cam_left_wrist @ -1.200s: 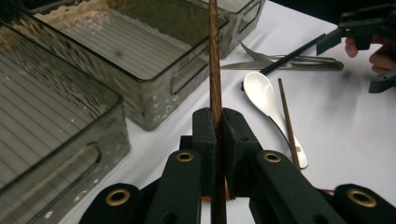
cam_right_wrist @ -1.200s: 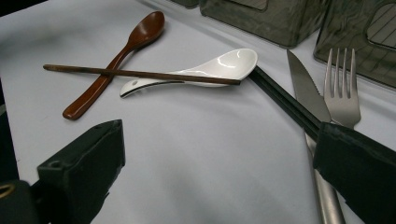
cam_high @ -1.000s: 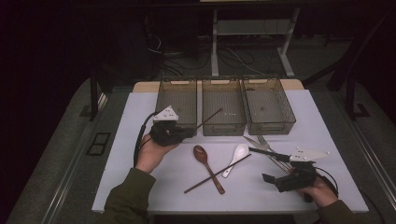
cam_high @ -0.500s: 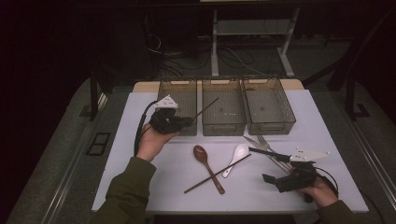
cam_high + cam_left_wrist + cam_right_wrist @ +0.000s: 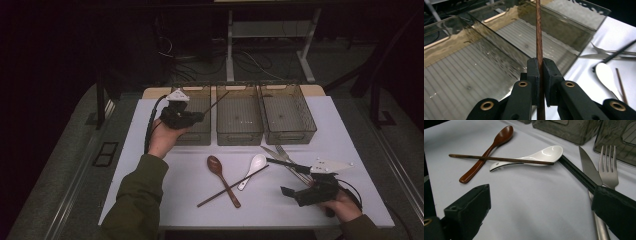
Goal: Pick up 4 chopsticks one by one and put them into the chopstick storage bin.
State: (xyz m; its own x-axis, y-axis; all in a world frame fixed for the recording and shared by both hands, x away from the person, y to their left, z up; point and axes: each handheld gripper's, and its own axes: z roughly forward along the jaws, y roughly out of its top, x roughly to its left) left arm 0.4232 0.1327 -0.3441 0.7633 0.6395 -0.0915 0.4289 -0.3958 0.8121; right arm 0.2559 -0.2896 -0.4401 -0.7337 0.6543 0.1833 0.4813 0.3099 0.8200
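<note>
Three clear bins stand in a row at the far edge of the white table. The left gripper hangs over the leftmost bin, its jaws pinching a brown chopstick that slants up toward the middle bin. The right gripper rests near the front right with jaws spread, nothing between them. Just ahead of it lie a knife, fork and black chopstick. At centre, a second brown chopstick crosses a wooden spoon and a white spoon.
</note>
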